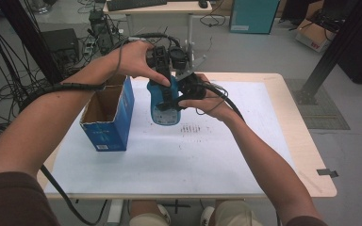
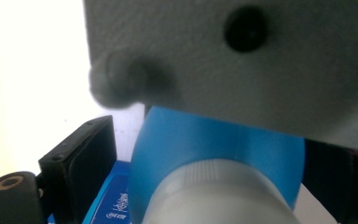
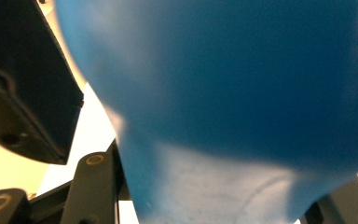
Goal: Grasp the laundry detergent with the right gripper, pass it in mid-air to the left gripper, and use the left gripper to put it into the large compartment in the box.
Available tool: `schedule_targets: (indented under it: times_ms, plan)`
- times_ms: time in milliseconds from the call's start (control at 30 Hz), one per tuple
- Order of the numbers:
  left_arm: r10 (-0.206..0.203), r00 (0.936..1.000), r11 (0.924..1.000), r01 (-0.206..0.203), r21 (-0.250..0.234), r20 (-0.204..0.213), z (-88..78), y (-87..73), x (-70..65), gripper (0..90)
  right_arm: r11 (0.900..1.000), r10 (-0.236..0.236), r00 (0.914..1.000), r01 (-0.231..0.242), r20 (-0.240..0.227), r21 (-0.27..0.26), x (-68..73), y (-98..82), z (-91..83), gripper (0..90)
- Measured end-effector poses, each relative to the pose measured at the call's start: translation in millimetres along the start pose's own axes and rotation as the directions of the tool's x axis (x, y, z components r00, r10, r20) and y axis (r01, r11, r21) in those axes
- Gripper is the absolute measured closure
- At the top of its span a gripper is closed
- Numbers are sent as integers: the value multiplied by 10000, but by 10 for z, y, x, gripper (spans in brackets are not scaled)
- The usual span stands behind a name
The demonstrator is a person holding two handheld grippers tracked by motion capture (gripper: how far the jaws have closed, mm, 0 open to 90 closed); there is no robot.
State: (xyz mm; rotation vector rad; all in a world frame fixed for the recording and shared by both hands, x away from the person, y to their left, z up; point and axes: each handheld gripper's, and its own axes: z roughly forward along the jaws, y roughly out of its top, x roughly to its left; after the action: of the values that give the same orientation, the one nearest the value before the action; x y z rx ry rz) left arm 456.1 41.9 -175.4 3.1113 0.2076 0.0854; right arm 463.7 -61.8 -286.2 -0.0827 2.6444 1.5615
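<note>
Right tool [image 1: 181,94] is clamped hard on the blue bottle [image 1: 164,106], holding it in the air above the worktop [image 1: 245,141], just right of the open box [image 1: 107,115]. Left tool [image 1: 162,61] sits over the bottle's top w/ jaws around the cap [image 2: 214,196]. They stand fairly wide, and I can't tell whether the pads touch it yet. Left tool view shows the white ribbed cap close up, a black jaw at its left, a grey plate above.

Step in hand looks like gripping the cap to twist it off. To do it well: centre the cap between the left jaws before squeezing, so it doesn't skid off the ribs. Keep the right tool's grip firm but low on the body, bottle upright, so nothing spills. Twist w/ the left wrist only, right hand steady. Stay over the worktop, near the box, in case it slips.
</note>
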Motion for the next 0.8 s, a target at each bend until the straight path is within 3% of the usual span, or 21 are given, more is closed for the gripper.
schedule_targets:
  times_ms: [333,800]
  plan:
    - [88,9998,9999,-89,62,161,-31,-1,9,342,9989,-461,9989,462,77,-121,-28,-1,4,441]
    - [126,9999,9999,-127,86,117,2,6,1,355,9995,-326,9995,326,-6,-25,-11,-23,8,441]
